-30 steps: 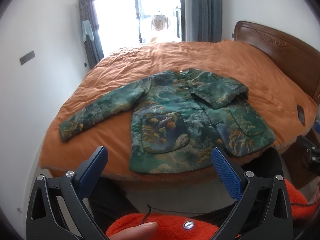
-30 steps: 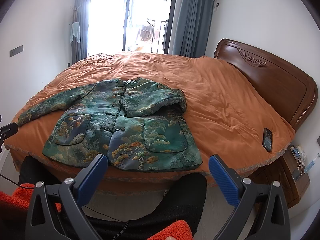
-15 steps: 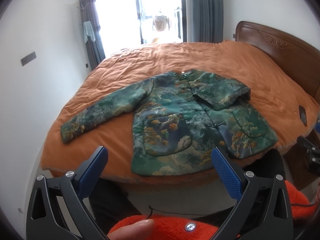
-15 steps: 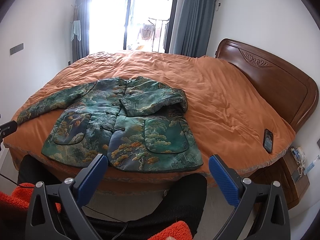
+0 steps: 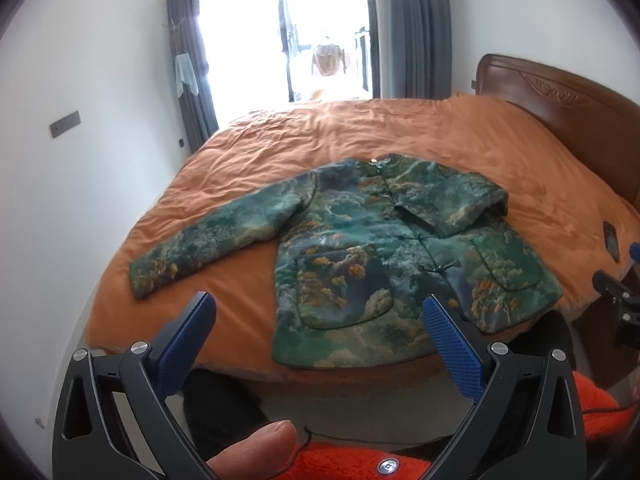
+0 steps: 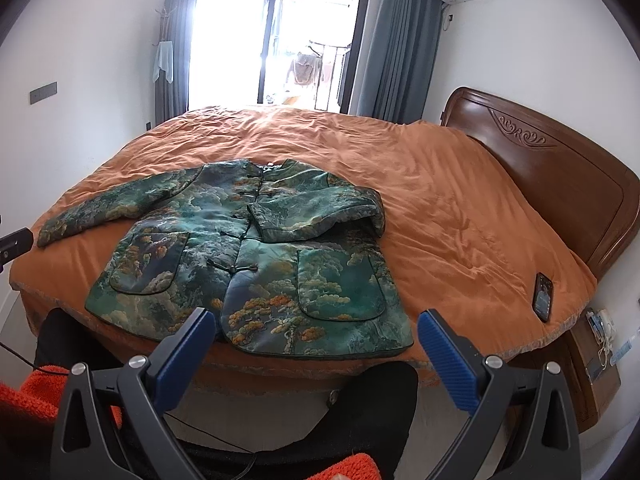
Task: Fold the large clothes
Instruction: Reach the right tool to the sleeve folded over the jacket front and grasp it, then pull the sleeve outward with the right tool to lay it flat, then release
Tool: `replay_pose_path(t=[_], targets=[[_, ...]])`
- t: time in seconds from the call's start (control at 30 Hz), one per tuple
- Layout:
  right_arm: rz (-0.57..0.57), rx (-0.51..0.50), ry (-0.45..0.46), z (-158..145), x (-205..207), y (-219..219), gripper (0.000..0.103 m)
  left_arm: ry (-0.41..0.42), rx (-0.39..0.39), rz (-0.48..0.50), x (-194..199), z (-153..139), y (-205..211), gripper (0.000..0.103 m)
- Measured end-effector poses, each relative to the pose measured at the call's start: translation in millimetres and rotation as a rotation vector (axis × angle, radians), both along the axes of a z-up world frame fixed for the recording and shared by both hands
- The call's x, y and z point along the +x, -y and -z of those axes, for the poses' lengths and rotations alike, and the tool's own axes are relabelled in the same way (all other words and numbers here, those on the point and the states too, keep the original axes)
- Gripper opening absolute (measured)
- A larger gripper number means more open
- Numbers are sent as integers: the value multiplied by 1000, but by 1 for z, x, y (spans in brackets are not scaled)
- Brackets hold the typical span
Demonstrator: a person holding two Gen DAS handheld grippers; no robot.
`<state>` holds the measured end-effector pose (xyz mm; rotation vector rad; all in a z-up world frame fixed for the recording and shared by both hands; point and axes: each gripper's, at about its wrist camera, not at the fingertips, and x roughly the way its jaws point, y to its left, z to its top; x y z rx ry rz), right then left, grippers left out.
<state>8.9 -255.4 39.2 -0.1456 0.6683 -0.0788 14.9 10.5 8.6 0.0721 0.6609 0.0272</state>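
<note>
Count: one padded jacket (image 6: 248, 256), one bed (image 6: 460, 216), one phone (image 6: 543, 290), two sets of tongs.
Jacket: green with orange tree print, lying front-up on the orange quilt near the bed's foot edge; two patch pockets, knot buttons fastened down the middle.
Sleeves: one stretched out flat toward the wall side (image 5: 212, 240); the other folded across the chest (image 6: 316, 212).
Long axis: collar points toward the window, hem toward the person — the outstretched sleeve runs crosswise.
Edges: hem sits just at the mattress edge, close above the person's dark-trousered knees; the phone lies well apart, near the bed's corner by the headboard.
Open room: bare quilt on all sides beyond the collar and toward the headboard.
Left tongs (image 5: 316, 312): released, blue pads spread wide, hovering short of the hem, holding nothing.
Right tongs (image 6: 316, 328): likewise released and empty — pads wide apart.
Nightstand (image 6: 596, 364): holds small items, possibly cables; too small to tell.
</note>
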Motion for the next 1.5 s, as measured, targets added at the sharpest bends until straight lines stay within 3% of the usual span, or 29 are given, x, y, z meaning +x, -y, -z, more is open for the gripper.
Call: replay_pose_path(t=[0.33, 0.43, 0.53, 0.7, 0.87, 1.0, 1.1, 1.17, 1.23, 1.3, 1.5], targets=[[-86, -52, 137, -20, 35, -1, 103, 73, 16, 12, 13, -10, 1, 103], [-215, -47, 186, -25, 56, -3, 103, 64, 9, 13, 21, -9, 0, 103], [-345, -11, 91, -10, 102, -4, 103, 40, -24, 8, 26, -5, -3, 103], [-345, -74, 12, 36, 184, -15, 103, 7, -24, -2, 28, 3, -4, 103], [-362, -90, -146, 91, 265, -32, 102, -20, -30, -22, 29, 5, -7, 103], [-338, -91, -282, 136, 315, -44, 71, -43, -21, -36, 32, 10, -10, 103], [-295, -81, -353, 163, 338, -43, 70, -58, -12, -40, 35, 12, -9, 103], [-279, -81, -373, 174, 346, -38, 60, -66, -9, -39, 37, 14, -8, 103], [-286, -49, -395, 178, 351, -32, 33, -72, -10, -37, 39, 15, -8, 103], [-285, -11, -380, 168, 347, -23, 20, -79, -12, -35, 42, 16, -8, 103], [-205, 107, -187, 84, 318, 52, 15, -115, -36, -14, 55, 21, -3, 103]])
